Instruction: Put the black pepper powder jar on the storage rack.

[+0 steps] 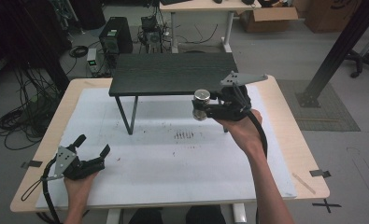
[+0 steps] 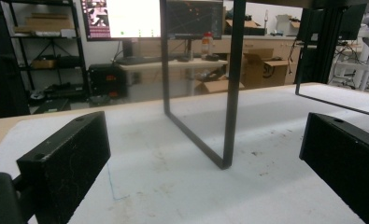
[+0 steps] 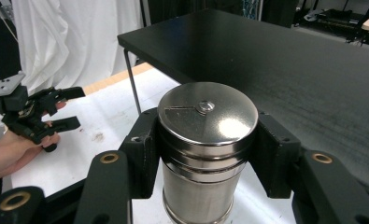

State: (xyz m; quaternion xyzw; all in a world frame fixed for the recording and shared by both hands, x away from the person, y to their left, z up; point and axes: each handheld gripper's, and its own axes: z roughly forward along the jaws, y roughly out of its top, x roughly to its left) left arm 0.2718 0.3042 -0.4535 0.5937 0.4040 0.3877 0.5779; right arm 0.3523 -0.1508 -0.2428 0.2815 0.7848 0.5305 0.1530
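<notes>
A shiny metal cylinder (image 1: 201, 104) with a flat lid is held upright in the air by my right gripper (image 1: 202, 106), which is shut on it just in front of the black shelf's (image 1: 173, 72) front edge. In the right gripper view the cylinder (image 3: 205, 149) sits squeezed between the two black jaws, with the shelf top (image 3: 285, 60) behind it. My left gripper (image 1: 93, 145) rests low at the table's front left, open with nothing between its fingers (image 2: 67, 163). It also appears far off in the right gripper view as the left gripper (image 3: 67, 108).
The small black shelf stands on thin metal legs (image 2: 231, 88) over a white mat (image 1: 163, 158) on the wooden table. Dark specks (image 1: 183, 135) mark the mat's middle. Cables, a computer tower (image 1: 114, 35) and boxes lie on the floor beyond.
</notes>
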